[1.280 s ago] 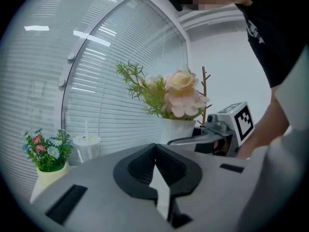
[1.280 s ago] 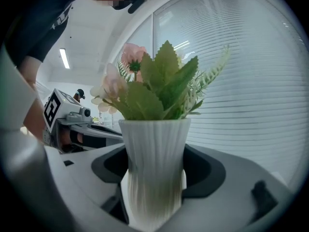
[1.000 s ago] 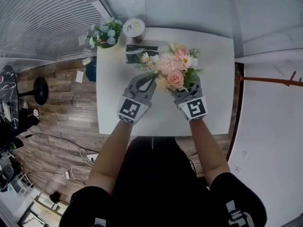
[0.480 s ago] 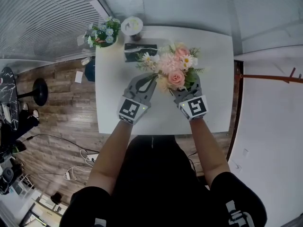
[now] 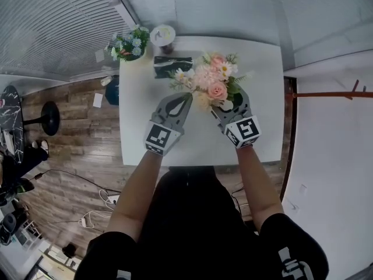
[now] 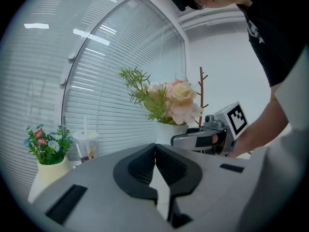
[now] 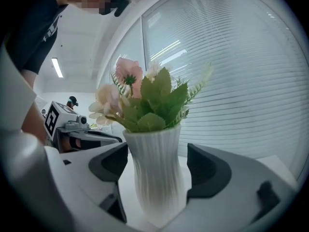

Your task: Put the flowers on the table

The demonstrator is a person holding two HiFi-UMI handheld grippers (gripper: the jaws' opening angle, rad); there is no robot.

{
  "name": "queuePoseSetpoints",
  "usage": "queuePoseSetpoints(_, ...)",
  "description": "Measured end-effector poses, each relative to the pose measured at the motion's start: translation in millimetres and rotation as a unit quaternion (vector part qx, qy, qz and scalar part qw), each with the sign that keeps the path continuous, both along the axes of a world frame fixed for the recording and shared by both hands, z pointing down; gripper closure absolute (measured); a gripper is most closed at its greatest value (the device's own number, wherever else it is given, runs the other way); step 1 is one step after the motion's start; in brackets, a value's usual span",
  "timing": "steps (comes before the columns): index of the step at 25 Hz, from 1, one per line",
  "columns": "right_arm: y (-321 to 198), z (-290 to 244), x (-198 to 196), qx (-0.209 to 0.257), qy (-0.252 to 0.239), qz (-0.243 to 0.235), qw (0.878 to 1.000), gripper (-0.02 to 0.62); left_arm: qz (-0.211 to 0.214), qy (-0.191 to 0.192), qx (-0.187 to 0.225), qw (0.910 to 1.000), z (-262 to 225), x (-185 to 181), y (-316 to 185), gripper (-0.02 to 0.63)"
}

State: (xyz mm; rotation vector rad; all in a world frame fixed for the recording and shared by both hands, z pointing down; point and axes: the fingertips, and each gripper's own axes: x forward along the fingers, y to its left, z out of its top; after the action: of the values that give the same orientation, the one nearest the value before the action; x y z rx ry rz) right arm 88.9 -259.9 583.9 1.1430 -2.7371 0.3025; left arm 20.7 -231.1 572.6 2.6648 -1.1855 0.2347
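A white ribbed vase (image 7: 157,178) of pink and white flowers (image 5: 211,81) stands upright between the jaws of my right gripper (image 5: 231,102), which is shut on its body near the middle of the white table (image 5: 259,69). In the head view the blooms hide the vase and the right fingertips. My left gripper (image 5: 187,97) hovers just left of the bouquet, shut with nothing in it. In the left gripper view the flowers (image 6: 174,98) rise behind the closed jaws, with the right gripper (image 6: 207,139) beside the vase.
A small pot of blue and pink flowers (image 5: 129,42) sits at the table's far left corner, with a lidded drink cup (image 5: 164,35) and a dark flat box (image 5: 172,66) next to it. Window blinds curve behind the table. A wooden rack (image 5: 326,96) stands off to the right.
The right gripper has swung slightly to the right with the vase still in its jaws. The left gripper has stayed shut beside the bouquet.
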Motion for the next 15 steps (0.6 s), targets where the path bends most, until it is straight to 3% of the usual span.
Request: queuePoseSetpoints(15, 69, -34, 11, 0.002, 0.028, -0.005, 1.0, 0.241, 0.0, 0.011, 0.005, 0.9999, -41, -22, 63, 0.594)
